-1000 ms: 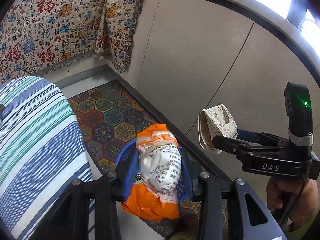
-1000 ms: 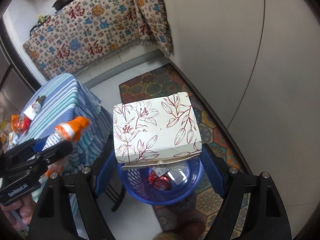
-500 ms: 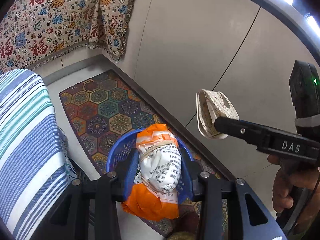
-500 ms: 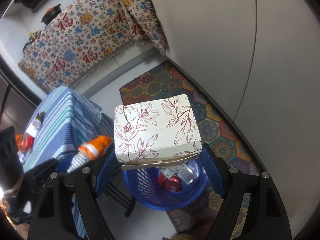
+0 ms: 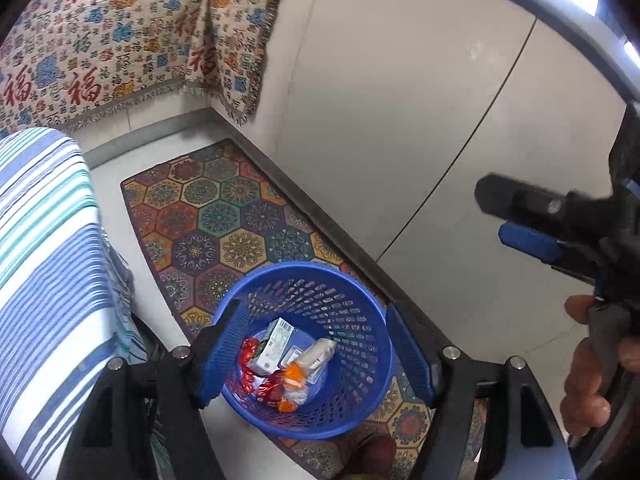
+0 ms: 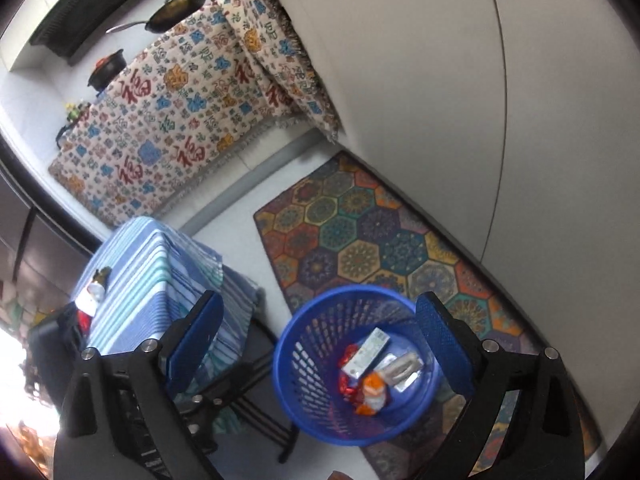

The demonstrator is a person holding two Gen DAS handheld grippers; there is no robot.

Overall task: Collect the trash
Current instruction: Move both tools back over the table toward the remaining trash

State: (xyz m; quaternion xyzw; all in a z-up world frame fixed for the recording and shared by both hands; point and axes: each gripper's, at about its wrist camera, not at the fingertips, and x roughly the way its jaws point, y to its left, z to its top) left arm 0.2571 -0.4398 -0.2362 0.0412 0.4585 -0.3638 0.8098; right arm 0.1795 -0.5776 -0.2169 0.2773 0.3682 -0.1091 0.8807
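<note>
Trash sits at bottom of blue mesh basket point(image 5: 352, 320): orange-white wrapper point(image 5: 294, 384), white carton with barcode point(image 5: 274, 346), red foil pieces point(image 5: 248, 350), a pale plastic packet point(image 5: 318, 354); same pile in right wrist view, wrapper point(image 6: 374, 394), carton point(image 6: 366, 352), red foil point(image 6: 346, 384), silver-grey packet point(image 6: 402, 366), all inside basket point(image 6: 320, 328). Basket stands on floor, partly on edge of hexagon-pattern rug point(image 5: 208, 216), close to grey cabinet wall point(image 5: 400, 100). Left tool point(image 5: 316, 352) hovers above basket, both blue pads spread wide, nothing between them, basket opening framed in the gap. Right tool point(image 6: 316, 340) likewise above basket, pads spread apart, nothing held; in left wrist view right tool point(image 5: 504, 216) shows from the side at right edge, fingers parted, person's hand point(image 5: 596, 376) on its handle. Left of basket a striped blue-white cloth on tabletop point(image 5: 44, 248), its edge just beside basket; in right wrist view tabletop point(image 6: 140, 276) carries a small bottle-like item point(image 6: 94, 288), too small to identify. Black frame legs point(image 6: 260, 412) under tabletop near basket. Behind, patterned cloth with red characters point(image 6: 180, 120) drapes over a counter; dark pan point(image 6: 172, 12) and black pot point(image 6: 106, 70) on top of it.
</note>
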